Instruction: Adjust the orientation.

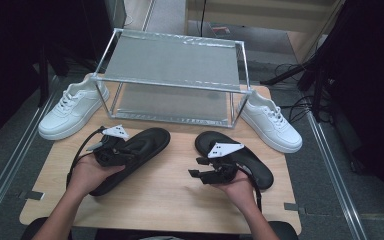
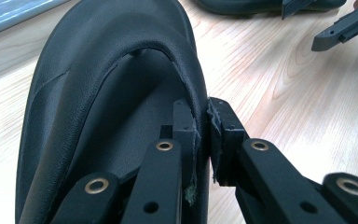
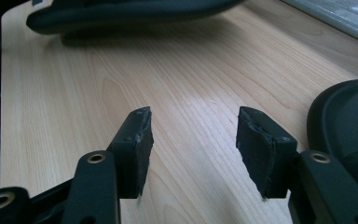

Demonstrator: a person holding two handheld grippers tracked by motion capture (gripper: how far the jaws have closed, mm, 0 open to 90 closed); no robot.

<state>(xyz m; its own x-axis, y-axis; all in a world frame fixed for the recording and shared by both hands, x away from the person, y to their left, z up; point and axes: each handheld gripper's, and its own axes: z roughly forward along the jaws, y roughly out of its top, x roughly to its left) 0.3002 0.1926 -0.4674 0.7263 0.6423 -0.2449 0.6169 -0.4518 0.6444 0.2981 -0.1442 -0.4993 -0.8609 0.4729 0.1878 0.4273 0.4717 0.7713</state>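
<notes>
The left black slipper [image 1: 132, 160] lay on the wood table [image 1: 170, 200], L gripper [image 2: 201, 135] pinching its strap edge. The R gripper [image 3: 193, 140] hung wide open w/ nothing in it, just beside the other black slipper [image 1: 240, 157]. White sneakers [image 1: 72, 112] sat by the metal rack [image 1: 172, 75].

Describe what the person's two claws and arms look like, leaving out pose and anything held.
Both the left claw and the right claw are black, each topped by a pale grey three-cornered plate with small dark dots. A black cable trails from each. Up close, their jaws are flat black links with brass-coloured rivets, ending in dark pads with worn, frayed edges. The forearms are bare, with no sleeves in sight.
</notes>
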